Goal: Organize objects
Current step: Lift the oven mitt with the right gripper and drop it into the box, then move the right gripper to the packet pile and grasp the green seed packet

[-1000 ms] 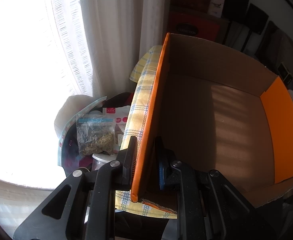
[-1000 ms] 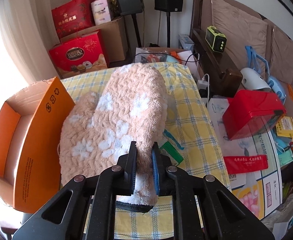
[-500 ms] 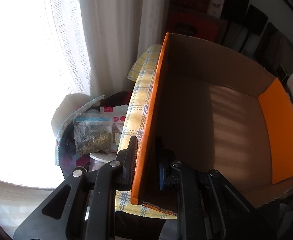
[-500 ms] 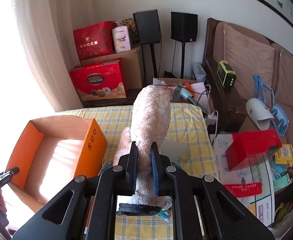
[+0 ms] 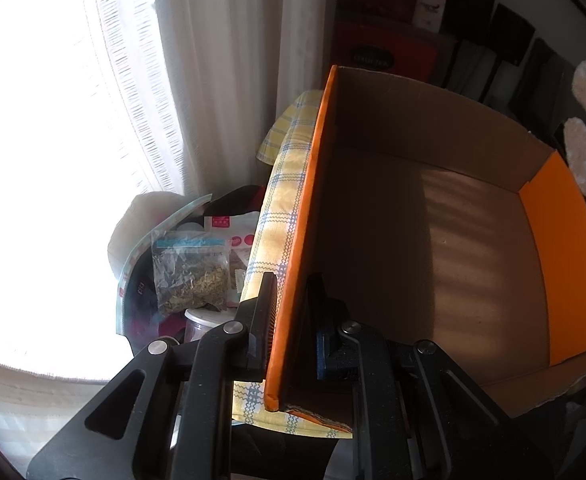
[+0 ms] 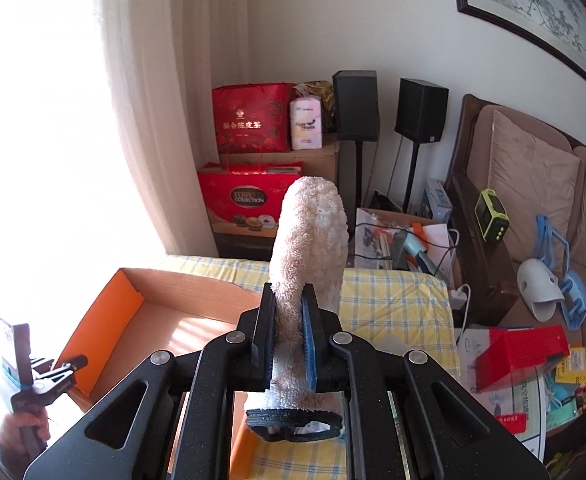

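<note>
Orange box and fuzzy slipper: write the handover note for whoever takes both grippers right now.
Left gripper: shut on the near wall of the orange box, which sits on the yellow checked cloth.
Right gripper: shut on the fuzzy slipper, held up in the air beside the box.
Done: slipper lifted off the cloth.
Left: the box looks empty; probably lower the slipper in, then release.

Fluffy pile-cloth mitten [image 6: 307, 240], matt corrugated cardboard box [image 5: 445, 216] with smooth orange facing, woven checked cloth [image 6: 397, 300], grainy black plastic gripper [image 6: 287, 334]
</note>
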### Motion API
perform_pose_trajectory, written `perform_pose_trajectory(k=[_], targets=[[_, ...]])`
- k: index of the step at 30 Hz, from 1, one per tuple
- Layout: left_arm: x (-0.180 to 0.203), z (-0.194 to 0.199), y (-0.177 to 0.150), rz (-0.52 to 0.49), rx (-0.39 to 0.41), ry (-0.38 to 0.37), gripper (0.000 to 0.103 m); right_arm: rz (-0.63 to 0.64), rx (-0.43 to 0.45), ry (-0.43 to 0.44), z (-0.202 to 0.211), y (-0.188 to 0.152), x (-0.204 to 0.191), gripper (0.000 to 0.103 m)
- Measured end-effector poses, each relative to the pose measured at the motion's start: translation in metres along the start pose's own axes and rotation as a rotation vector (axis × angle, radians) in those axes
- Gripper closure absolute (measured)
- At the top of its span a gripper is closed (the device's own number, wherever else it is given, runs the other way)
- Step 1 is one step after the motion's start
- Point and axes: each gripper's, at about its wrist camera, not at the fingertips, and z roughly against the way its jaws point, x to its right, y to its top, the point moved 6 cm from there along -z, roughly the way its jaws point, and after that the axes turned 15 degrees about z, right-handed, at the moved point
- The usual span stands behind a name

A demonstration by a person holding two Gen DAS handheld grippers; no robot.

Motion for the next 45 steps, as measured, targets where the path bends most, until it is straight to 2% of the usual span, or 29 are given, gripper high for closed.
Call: perform_pose_trajectory(k=[10,15,20,23,32,36,40,43,44,45], targets=[[0.001,0.002,0.000,-0.004,0.001,0.004,0.089,0.007,0.014,0.137,-0.016,0.023,-0.066,0.093],[0.000,0.003,0.001,-0.007,-0.001,0.002,0.089,-0.016,-0.059,0.229,-0.050,0.003,-0.101,0.093],[0.003,0.004,-0.002,-0.005,0.000,0.002,0.089,-0.048,-0.124,0.270,-0.079,-0.022,-0.125,0.093],[0.005,0.005,-0.002,-0.007,0.002,0.004,0.089,-0.081,-0.164,0.249,-0.093,-0.040,-0.123,0.093],[0.003,0.004,-0.003,-0.006,0.003,-0.001,0.089,-0.062,-0.326,0.180,-0.121,-0.095,-0.106,0.091],[0.002,0.001,0.000,-0.004,0.004,-0.003,0.089,-0.083,-0.372,0.212,-0.126,-0.111,-0.103,0.091],[0.000,-0.002,0.002,-0.003,0.003,-0.002,0.088,-0.096,-0.377,0.215,-0.119,-0.114,-0.102,0.090],[0.000,-0.002,0.001,-0.003,0.003,-0.002,0.088,-0.094,-0.386,0.189,-0.114,-0.115,-0.099,0.084],[0.000,-0.003,0.001,-0.004,0.003,0.001,0.088,-0.091,-0.380,0.184,-0.111,-0.114,-0.098,0.081],[0.001,-0.002,0.001,-0.004,0.002,0.001,0.088,-0.085,-0.374,0.178,-0.108,-0.111,-0.096,0.073]])
